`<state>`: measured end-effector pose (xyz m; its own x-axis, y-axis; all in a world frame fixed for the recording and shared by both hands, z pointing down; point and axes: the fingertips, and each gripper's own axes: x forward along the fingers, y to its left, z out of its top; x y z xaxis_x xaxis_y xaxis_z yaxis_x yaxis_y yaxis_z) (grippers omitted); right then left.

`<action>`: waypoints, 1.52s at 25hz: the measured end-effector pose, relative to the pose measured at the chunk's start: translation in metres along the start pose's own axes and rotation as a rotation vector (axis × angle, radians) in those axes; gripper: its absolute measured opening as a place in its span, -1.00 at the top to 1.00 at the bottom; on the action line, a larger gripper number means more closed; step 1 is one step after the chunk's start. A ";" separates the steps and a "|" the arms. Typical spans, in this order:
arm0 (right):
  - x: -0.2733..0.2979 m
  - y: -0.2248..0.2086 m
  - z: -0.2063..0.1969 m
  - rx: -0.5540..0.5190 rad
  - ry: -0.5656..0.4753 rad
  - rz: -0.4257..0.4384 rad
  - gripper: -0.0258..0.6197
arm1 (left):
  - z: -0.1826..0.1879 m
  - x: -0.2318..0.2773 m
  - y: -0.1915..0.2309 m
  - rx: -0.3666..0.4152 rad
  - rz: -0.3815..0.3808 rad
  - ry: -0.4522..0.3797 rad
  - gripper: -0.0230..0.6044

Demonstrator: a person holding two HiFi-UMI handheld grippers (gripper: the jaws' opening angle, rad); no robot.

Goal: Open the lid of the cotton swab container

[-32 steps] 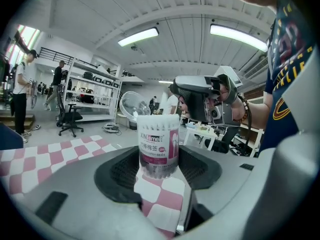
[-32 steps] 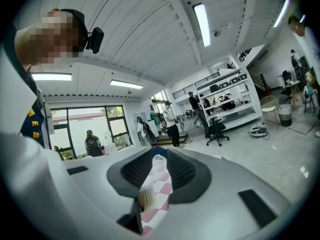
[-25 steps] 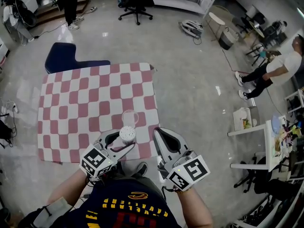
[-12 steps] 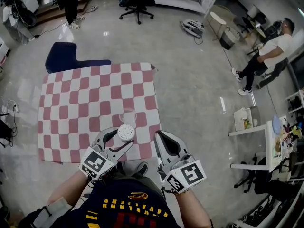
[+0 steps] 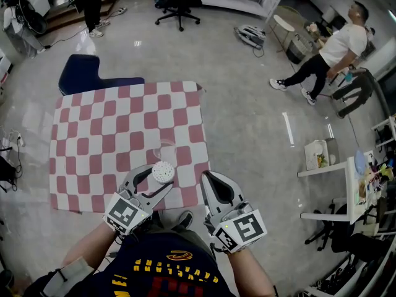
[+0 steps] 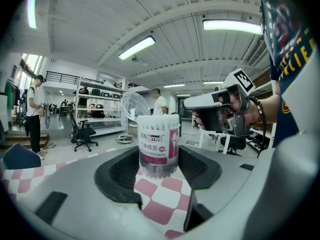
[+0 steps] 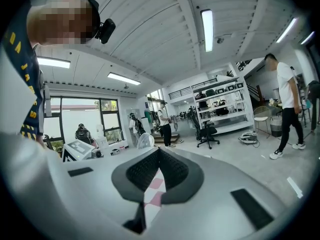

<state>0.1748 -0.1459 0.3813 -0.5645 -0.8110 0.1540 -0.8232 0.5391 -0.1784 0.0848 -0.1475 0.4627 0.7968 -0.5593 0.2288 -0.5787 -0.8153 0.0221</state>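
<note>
We have the cotton swab container point(image 6: 158, 144) upright between the jaws of the left gripper point(image 5: 158, 180), whose ribbed pads press against its two sides, so it hangs in our grip above the checkered cloth point(image 5: 111, 135) and rests on nothing. From the head view it sits over the cloth's near edge, towards the near right corner. Its clear lid point(image 6: 134, 104) is already flipped up and stands tilted behind the rim on the far side (we cannot make out the hinge itself). The white swab tips show packed together at the open top.

Our right gripper point(image 5: 208, 177) is level beside the left one, just apart from the container and past the cloth's right edge. Its jaws are closed tip to tip with nothing between them, only a thin strip of red and white squares showing through the gap lower down. The cloth lies flat on the pale floor point(image 5: 247, 104).
</note>
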 end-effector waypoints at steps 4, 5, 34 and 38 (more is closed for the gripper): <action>-0.001 0.001 0.000 0.013 -0.007 0.003 0.89 | 0.000 -0.001 -0.001 0.003 -0.002 0.000 0.14; -0.001 0.001 0.000 0.016 -0.008 0.003 0.89 | -0.001 -0.001 -0.001 0.003 -0.002 0.001 0.14; -0.003 0.019 -0.011 -0.014 0.023 0.037 0.89 | -0.004 -0.008 -0.005 -0.002 -0.011 0.003 0.14; -0.002 0.019 -0.012 -0.017 0.026 0.035 0.89 | -0.004 -0.009 -0.004 -0.001 -0.013 0.001 0.14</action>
<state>0.1591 -0.1314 0.3891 -0.5943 -0.7854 0.1729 -0.8035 0.5711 -0.1679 0.0799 -0.1386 0.4642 0.8040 -0.5485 0.2296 -0.5685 -0.8222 0.0263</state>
